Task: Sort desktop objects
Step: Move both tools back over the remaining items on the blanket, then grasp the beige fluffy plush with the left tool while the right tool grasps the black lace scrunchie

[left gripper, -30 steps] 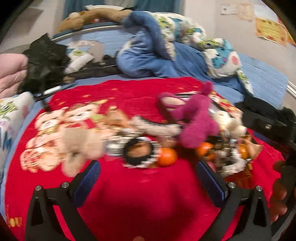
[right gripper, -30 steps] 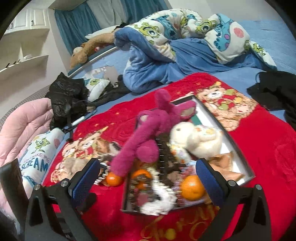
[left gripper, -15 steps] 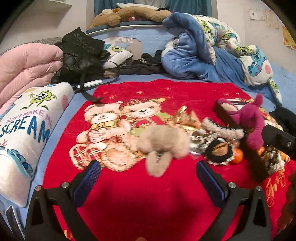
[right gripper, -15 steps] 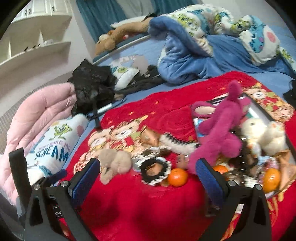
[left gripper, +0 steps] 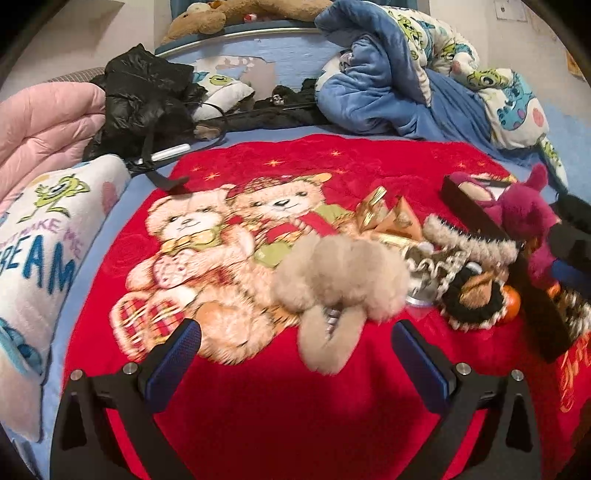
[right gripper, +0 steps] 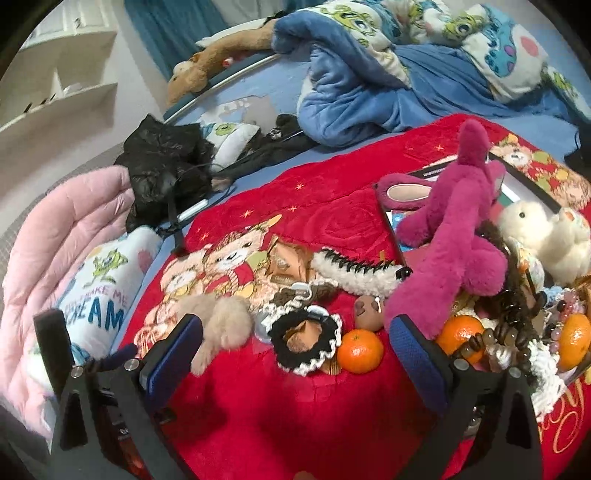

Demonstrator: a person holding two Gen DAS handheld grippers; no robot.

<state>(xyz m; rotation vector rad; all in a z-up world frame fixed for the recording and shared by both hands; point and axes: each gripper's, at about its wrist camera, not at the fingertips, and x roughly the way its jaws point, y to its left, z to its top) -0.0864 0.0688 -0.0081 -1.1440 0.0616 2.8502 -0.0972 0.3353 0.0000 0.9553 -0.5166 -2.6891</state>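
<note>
The left wrist camera looks low along its claw (left gripper: 295,354), close behind the beige fluffy clip (left gripper: 340,284) on the red blanket (left gripper: 280,413). The right wrist camera sits higher and farther back behind its claw (right gripper: 295,354). Both share that clip (right gripper: 218,325), the blanket (right gripper: 280,413) and the magenta plush (right gripper: 454,236).

A cluttered bedroom, lit evenly.

Teal curtains (right gripper: 173,33) are hanging beside white shelves (right gripper: 62,85); a blue duvet (left gripper: 373,85) is lying bunched against the bed's headboard rail (left gripper: 236,35).
</note>
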